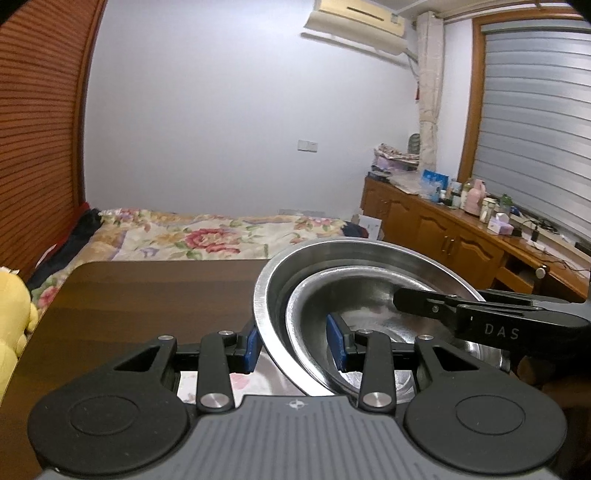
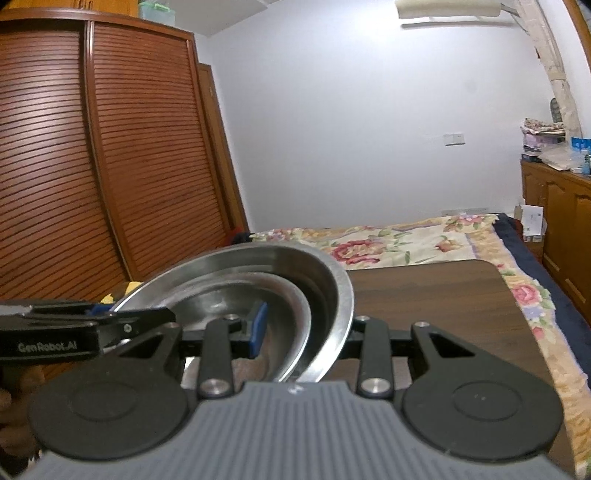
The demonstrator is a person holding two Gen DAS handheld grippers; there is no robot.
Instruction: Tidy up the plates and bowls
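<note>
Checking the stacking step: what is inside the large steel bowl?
A smaller steel bowl sits nested in the large steel bowl, both gripped at opposite rims by the left gripper and right gripper. The bottom of the large bowl is covered.

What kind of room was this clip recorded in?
A bedroom, most likely: a bed with a floral bedspread lies behind the dark table, a louvred wooden wardrobe stands beside it, and an air conditioner hangs on the wall.

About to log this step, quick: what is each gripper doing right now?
Left gripper: shut on the rims of the nested steel bowls.
Right gripper: shut on the opposite rims of the same bowls.
</note>
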